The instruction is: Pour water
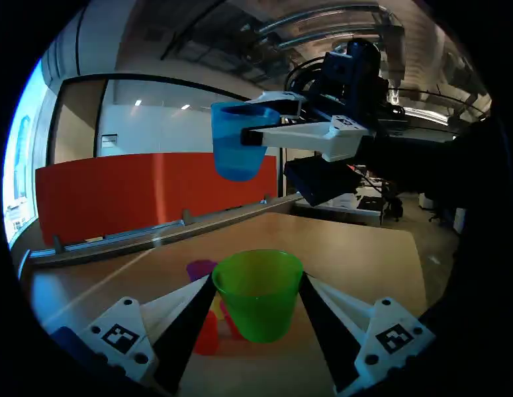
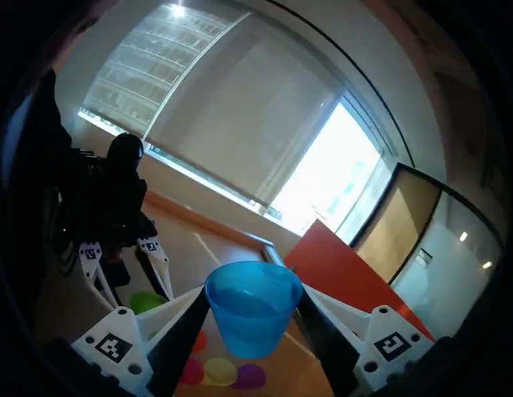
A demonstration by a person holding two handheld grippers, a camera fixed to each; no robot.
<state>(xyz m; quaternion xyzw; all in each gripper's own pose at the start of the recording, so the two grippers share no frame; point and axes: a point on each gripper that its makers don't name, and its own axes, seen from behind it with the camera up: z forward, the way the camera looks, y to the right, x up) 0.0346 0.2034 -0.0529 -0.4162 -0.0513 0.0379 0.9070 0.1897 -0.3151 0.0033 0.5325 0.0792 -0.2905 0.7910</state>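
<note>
The right gripper (image 2: 253, 292) clamps the blue cup (image 2: 249, 336) by its walls, above the green cup (image 1: 258, 308), itself pinched in the left gripper (image 1: 256, 280). Light, thin plastic, seemingly holding water (image 2: 251, 306): squeeze gently, mid-wall.

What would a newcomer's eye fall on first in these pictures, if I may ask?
In the left gripper view, the translucent blue plastic cup clamped in the right gripper hangs high above the wooden table. Nearer, the left gripper holds a translucent green plastic cup low over the table, with a bright red wall panel behind.
</note>
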